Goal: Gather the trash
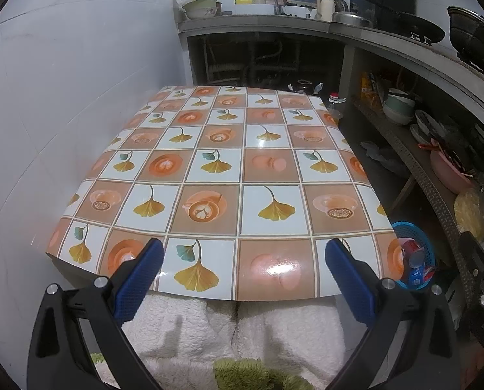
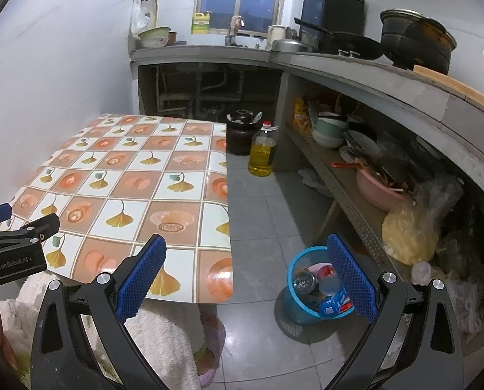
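Blue trash basket (image 2: 310, 292), already holding cans and wrappers, stands on the floor right of the table (image 2: 138, 188), nearest the right gripper (image 2: 245, 279); left gripper (image 1: 243, 269) faces the table; both grippers' fingers spread wide, empty.

Grippers: two, left gripper (image 1: 243, 260) and right gripper (image 2: 247, 265), each with jaws spread
Tables: one, table (image 2: 128, 175), left
Waste baskets: one, blue basket (image 2: 294, 305), near right on floor
Oil bottles: one, oil bottle (image 2: 262, 152), far, beside one dark jar (image 2: 240, 131)
Pink basins: one, pink basin (image 2: 373, 190), right shelf
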The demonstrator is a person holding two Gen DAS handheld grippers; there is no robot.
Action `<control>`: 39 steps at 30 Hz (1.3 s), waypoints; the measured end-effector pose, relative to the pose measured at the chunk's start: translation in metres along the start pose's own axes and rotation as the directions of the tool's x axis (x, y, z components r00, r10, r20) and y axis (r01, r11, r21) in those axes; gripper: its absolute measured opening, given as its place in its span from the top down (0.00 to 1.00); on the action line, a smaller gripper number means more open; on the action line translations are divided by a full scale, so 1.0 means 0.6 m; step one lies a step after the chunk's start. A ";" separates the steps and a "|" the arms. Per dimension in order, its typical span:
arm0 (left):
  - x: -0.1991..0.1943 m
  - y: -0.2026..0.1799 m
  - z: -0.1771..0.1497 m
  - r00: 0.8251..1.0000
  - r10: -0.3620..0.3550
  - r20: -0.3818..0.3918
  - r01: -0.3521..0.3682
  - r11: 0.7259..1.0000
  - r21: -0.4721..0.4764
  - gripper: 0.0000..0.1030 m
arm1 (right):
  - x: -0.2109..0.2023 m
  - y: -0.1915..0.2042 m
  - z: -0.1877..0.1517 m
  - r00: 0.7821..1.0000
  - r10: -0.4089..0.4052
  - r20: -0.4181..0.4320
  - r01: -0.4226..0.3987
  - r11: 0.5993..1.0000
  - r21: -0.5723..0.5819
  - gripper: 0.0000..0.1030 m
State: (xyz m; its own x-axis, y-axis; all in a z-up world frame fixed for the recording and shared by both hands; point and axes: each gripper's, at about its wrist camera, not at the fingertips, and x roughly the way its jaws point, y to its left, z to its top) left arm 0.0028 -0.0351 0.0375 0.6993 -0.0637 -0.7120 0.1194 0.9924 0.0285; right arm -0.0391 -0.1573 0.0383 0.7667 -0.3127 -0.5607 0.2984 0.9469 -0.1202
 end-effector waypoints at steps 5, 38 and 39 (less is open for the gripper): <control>0.001 -0.002 0.001 1.000 0.000 -0.001 0.000 1.000 0.003 0.05 | 0.001 0.000 0.000 1.000 -0.001 0.000 0.001 1.000 -0.002 0.07; 0.017 0.023 0.021 0.999 0.047 -0.001 -0.047 0.999 -0.005 0.05 | 0.004 0.006 -0.009 1.000 0.020 -0.013 -0.020 1.000 -0.006 0.08; 0.018 0.026 0.024 0.999 0.053 -0.002 -0.053 0.999 0.002 0.05 | 0.004 0.005 -0.008 1.000 0.020 -0.013 -0.021 1.000 -0.006 0.08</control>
State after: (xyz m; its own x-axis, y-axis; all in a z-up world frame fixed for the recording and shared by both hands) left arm 0.0226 -0.0219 0.0403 0.7035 -0.0111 -0.7106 0.0836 0.9942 0.0673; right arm -0.0392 -0.1551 0.0324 0.7652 -0.2923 -0.5736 0.2791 0.9535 -0.1136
